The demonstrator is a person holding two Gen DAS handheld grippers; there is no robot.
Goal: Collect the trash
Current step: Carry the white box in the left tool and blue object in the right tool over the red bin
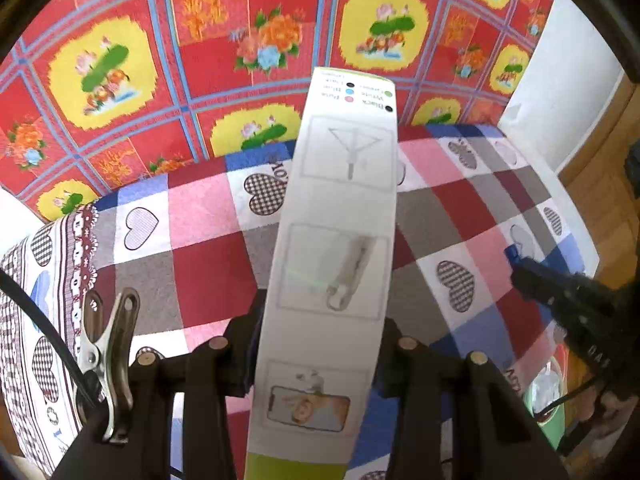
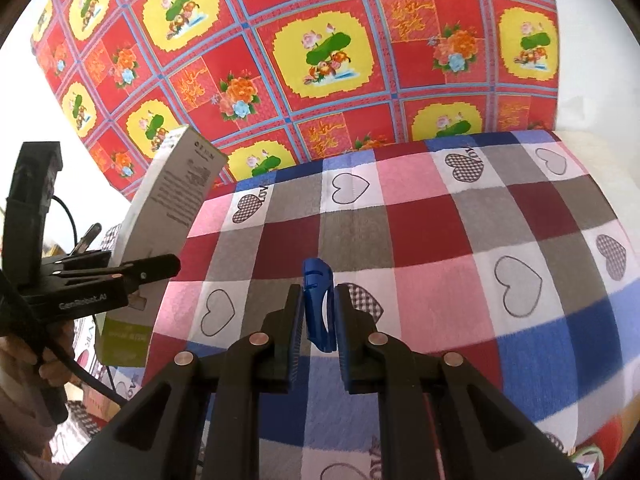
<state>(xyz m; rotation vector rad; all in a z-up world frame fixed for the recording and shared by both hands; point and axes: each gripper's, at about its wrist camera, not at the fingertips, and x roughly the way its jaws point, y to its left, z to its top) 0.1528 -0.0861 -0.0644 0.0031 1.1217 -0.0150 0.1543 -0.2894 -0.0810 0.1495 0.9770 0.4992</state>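
My left gripper (image 1: 316, 354) is shut on a long white carton (image 1: 336, 240) with product pictures and a green end, held above the checked tablecloth (image 1: 192, 240). The same carton (image 2: 168, 208) and the left gripper (image 2: 120, 276) show at the left of the right wrist view. My right gripper (image 2: 318, 320) is shut on a small blue plastic clip (image 2: 318, 304), held upright between its pads above the cloth. The right gripper also shows at the right of the left wrist view (image 1: 516, 260), with the blue piece at its tip.
The table carries a checked cloth with hearts (image 2: 440, 240). A red and yellow floral sheet (image 2: 320, 60) hangs behind it. A metal clamp (image 1: 108, 344) grips the cloth's left edge. A green bin (image 1: 552, 400) with a liner stands low at the right, beside a wooden door (image 1: 600, 152).
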